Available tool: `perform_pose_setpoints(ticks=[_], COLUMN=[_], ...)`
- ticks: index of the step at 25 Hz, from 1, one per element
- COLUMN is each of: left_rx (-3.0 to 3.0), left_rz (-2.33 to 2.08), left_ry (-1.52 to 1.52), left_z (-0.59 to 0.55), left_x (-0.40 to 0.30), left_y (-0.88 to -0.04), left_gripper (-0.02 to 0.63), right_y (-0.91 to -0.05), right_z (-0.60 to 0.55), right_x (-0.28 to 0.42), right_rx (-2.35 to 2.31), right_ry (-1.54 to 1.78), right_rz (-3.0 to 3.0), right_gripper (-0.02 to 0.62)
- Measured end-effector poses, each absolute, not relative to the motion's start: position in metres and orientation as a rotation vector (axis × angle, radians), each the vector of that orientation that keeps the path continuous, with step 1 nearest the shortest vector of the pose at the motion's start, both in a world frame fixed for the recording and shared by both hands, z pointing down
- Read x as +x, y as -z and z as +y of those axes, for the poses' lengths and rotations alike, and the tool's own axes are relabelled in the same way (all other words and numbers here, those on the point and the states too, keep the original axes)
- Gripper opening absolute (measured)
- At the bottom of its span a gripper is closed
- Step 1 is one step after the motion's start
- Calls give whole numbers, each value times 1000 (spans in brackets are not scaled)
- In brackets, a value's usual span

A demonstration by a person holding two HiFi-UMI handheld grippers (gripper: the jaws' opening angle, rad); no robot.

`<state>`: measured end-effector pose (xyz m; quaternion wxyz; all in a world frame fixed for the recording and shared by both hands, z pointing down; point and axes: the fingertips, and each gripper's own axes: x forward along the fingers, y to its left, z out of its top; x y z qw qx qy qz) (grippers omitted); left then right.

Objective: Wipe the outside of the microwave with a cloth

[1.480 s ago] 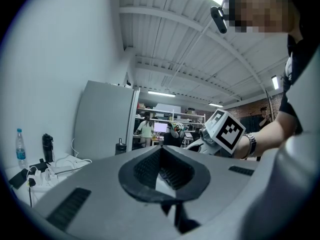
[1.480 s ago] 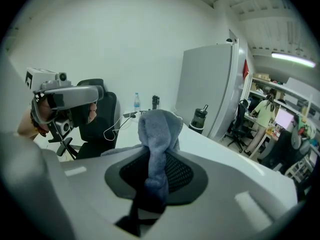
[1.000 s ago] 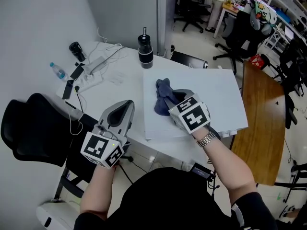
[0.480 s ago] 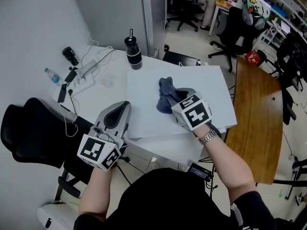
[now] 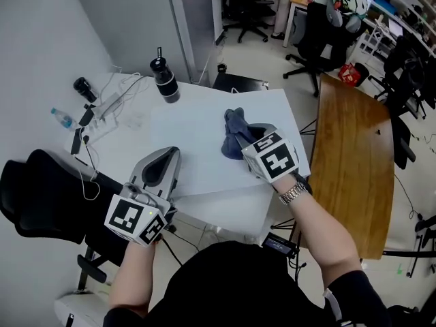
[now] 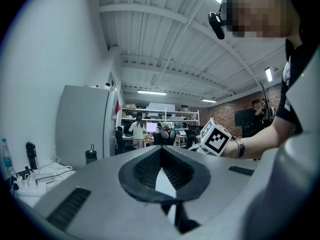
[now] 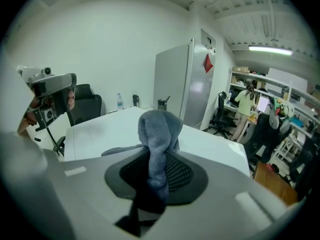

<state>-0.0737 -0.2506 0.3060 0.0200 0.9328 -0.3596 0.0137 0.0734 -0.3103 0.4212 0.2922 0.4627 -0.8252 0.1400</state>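
A blue-grey cloth [image 5: 234,132] is bunched on a white flat top, apparently the microwave [image 5: 191,138], with my right gripper [image 5: 242,142] shut on it. In the right gripper view the cloth [image 7: 159,129] stands up between the jaws of the right gripper [image 7: 154,170] and hides the tips. My left gripper [image 5: 164,161] hovers at the white top's front left edge, shut and empty. In the left gripper view the left gripper [image 6: 161,158] has its pads together, and the right gripper's marker cube [image 6: 216,138] shows beyond it.
A black bottle [image 5: 164,80] stands behind the white top. A power strip with cables [image 5: 102,107] and a water bottle [image 5: 61,118] lie at the left. A black chair [image 5: 41,196] is at the left, a wooden table [image 5: 354,155] at the right, a grey cabinet [image 5: 136,19] behind.
My right gripper has dragged the cloth rightward across the white top, toward its right edge. The left gripper has moved the same way along the front edge, still shut.
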Motion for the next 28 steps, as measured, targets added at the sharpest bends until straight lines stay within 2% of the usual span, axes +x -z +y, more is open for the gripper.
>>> perform_pose_setpoints(ticks=[16, 28], left_rx=[2917, 2912], left_rz=[-1073, -1073], left_ry=[-113, -149], left_z=[-235, -227], left_x=[23, 60], left_y=[-304, -310], left_gripper=[3, 4], right_y=[-420, -420], right_z=[-300, -296], right_x=[188, 250], right_rx=[1332, 1413], right_ry=[-422, -435], right_rz=[-2198, -2196], right_gripper=[80, 80])
